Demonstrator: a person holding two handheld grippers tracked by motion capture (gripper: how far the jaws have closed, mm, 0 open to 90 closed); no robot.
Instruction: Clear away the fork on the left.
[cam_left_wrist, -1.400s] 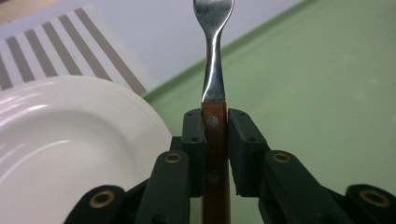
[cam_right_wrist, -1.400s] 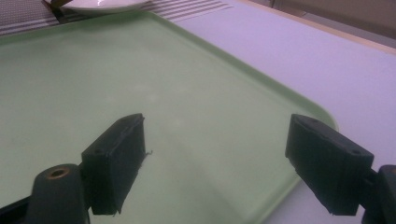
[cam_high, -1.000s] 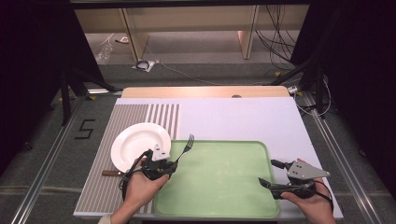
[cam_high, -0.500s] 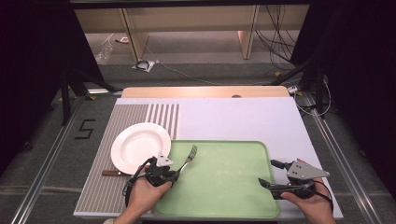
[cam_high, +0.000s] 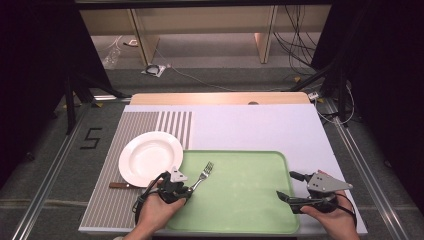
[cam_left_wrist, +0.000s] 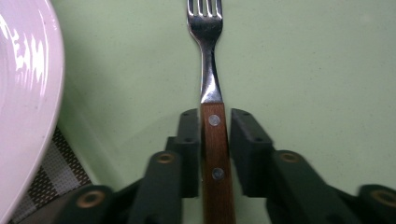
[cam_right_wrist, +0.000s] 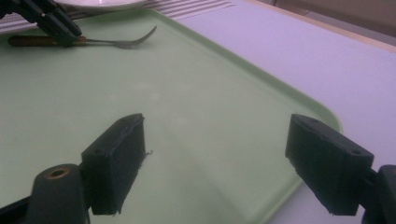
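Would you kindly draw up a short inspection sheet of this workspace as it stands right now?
Surface: pale lilac tabletop with a grey striped placemat on its left side.
Job's things: metal fork with a brown wooden handle over the flat green plastic tray; round white plate on the placemat, beside the tray.
Clutter: brown-handled utensil partly under the plate; kind unclear.
Grippers: left gripper with fingers on either side of the fork handle, a slight gap at one side; right gripper open above the tray, holding nothing.
Cables: loose cables on the floor beyond the table.
Surroundings: wooden furniture legs, dark frame rails.
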